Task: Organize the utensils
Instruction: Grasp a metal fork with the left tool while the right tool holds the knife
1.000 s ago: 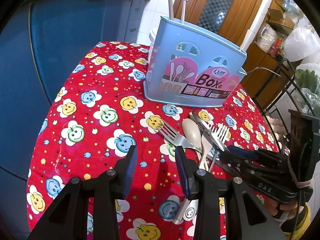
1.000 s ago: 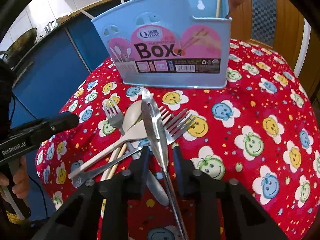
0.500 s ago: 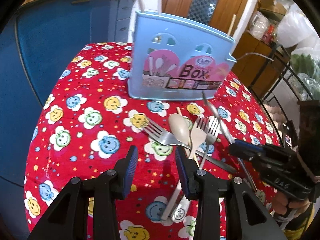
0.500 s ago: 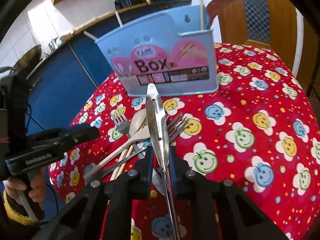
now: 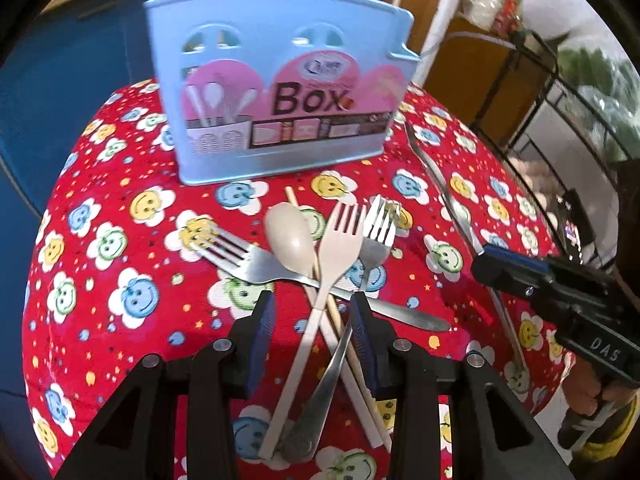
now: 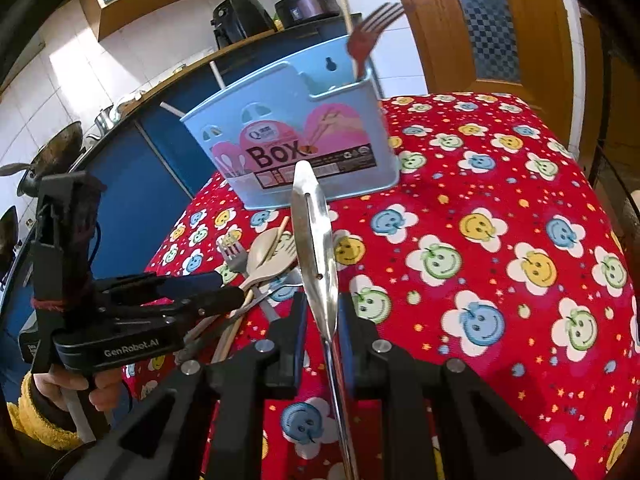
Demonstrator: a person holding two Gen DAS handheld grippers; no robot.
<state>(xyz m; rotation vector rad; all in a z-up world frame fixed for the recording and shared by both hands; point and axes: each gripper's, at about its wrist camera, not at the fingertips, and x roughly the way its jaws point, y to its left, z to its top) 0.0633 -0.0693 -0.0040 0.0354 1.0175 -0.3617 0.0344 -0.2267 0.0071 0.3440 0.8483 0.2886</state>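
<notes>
Step in hand: the right gripper (image 6: 323, 322) carries one metal utensil (image 6: 313, 240) toward the blue utensil box (image 6: 296, 148), judged from its raised, forward-pointing hold.
Right fingers: closed on the utensil's narrow shank, the broad end ahead of them and the long handle trailing below, so the piece can be tipped upright over a compartment. Whether it is a knife or a slotted server cannot be told.
Left gripper (image 5: 316, 344): low over the heap, fingers apart and holding nothing, straddling the crossed handles, probably lining up the following pick.
Heap on the bench (image 5: 100, 248): a steel fork (image 5: 240, 252) lies crosswise under a beige spoon (image 5: 290, 240) and a beige fork (image 5: 340, 236); a second steel fork (image 5: 378, 228) and a chopstick (image 5: 320, 276) cross them. Their overlap means any one handle lifted may drag its neighbours.
Box: upright at the far side of the red smiley cloth, apart from the heap. In the right wrist view a fork (image 6: 370, 36) stands tines-up in its right-hand compartment, with sticks in others.
Progress: early to middle; most pieces lie loose.
Risk: the thin shank could swivel between the pads as it is tilted.
</notes>
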